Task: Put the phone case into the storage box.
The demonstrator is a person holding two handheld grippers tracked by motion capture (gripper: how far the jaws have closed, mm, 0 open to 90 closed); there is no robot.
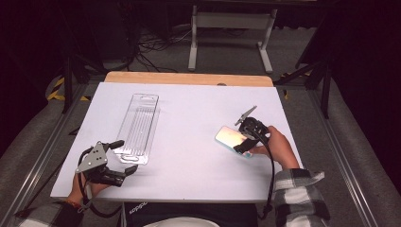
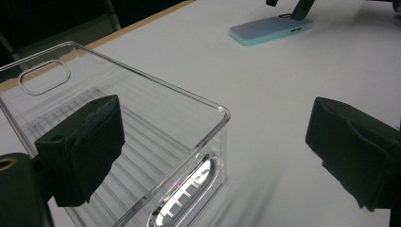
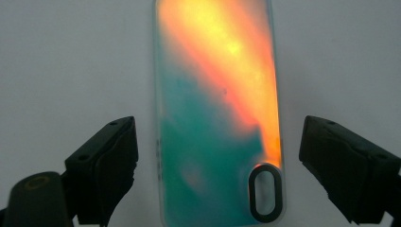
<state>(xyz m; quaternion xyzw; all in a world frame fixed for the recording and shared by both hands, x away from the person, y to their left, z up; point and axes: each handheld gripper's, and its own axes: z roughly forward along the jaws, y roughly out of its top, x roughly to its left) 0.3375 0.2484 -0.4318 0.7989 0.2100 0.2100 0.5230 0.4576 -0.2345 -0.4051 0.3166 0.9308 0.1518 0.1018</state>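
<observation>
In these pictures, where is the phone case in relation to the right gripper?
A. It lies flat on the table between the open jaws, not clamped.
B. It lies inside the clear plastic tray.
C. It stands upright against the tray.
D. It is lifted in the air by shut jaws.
A: the right gripper has its jaws apart on either side of the phone case, which lies flat on the white table.

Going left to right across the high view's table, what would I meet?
Left gripper → clear tray → phone case → right gripper, open over the case's right end, with the hand behind it.
</observation>
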